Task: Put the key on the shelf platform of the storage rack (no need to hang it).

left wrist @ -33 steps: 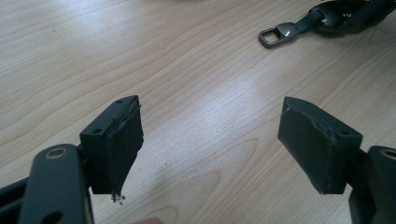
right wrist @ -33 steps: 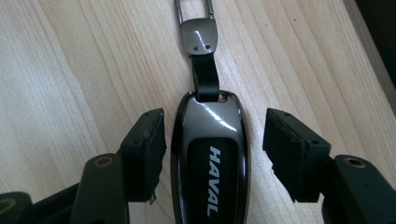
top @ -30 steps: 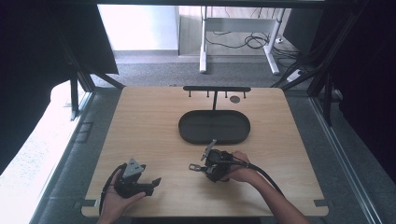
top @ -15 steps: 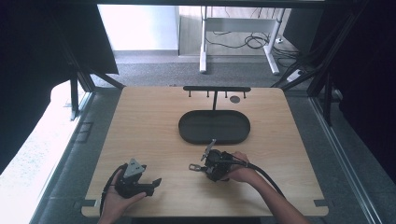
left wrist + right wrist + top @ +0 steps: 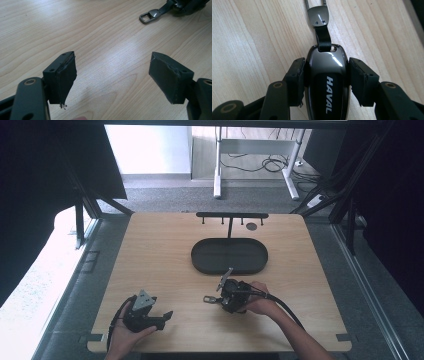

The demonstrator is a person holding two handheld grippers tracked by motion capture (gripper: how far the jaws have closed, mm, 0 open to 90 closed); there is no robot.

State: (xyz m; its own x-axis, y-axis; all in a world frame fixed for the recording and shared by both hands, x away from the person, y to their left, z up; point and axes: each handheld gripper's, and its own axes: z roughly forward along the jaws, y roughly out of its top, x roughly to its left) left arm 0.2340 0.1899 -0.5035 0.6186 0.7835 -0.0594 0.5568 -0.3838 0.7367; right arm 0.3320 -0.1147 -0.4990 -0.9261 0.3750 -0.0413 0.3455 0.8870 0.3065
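Observation:
A glossy dark car key fob (image 5: pixel 327 75) marked HAVAL lies on the wooden table (image 5: pixel 165 250), with a short black strap and a metal ring (image 5: pixel 210 299) leading away from it. My right gripper (image 5: pixel 325 67) has just been closing, and its pads now press both sides of the fob. In the high view this right gripper (image 5: pixel 231 296) is low over the table, just in front of the tray. My left gripper (image 5: pixel 112 67) stands open above bare wood with nothing between its jaws. The left gripper (image 5: pixel 162 319) rests near the front left, and the metal ring (image 5: pixel 149 17) lies beyond it.
A black oval tray (image 5: pixel 200 265) sits mid-table just behind the right gripper. Behind it stands a black rack with hooks (image 5: pixel 231 215), and a small dark disc (image 5: pixel 251 226) lies by the rack. Dark frame posts flank the table.

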